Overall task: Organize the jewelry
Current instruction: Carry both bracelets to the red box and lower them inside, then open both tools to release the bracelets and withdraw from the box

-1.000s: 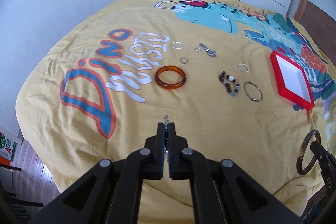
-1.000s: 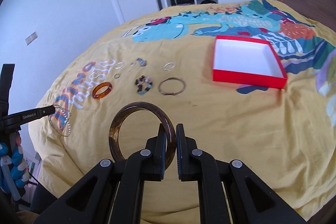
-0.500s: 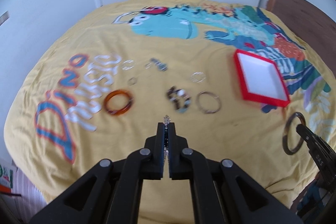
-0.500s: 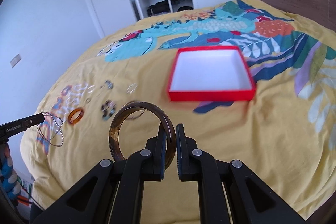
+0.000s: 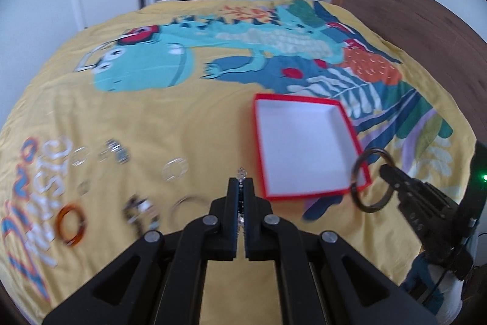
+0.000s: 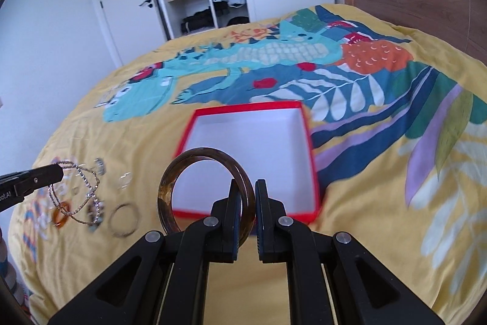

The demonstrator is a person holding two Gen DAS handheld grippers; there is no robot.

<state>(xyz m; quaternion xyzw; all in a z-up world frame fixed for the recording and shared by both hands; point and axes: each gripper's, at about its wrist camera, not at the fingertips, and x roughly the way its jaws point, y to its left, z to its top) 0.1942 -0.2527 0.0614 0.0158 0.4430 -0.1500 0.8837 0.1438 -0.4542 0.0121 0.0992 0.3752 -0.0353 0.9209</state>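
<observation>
The left gripper (image 5: 241, 188), at lower centre of its own view, has its jaws clamped on a thin beaded chain (image 6: 82, 191); in the right wrist view that chain hangs in loops from its tip at the left edge of the frame. The right gripper (image 6: 246, 197), at lower centre of its view, has its jaws closed on the rim of a dark brown bangle (image 6: 194, 172), which stands upright in front of the red box (image 6: 307, 139). The box sits open on the yellow bedspread (image 6: 350, 227), white inside, at mid-frame in both views. In the left wrist view the bangle appears at right, just beside the box's lower right corner. Remaining jewelry lies on the bedspread in the lower left of the left wrist view, blurred: an amber bangle (image 5: 70, 224), a silver ring bracelet (image 5: 187, 207), a beaded bracelet (image 5: 140, 210) and several small clear rings (image 5: 174, 169).
</observation>
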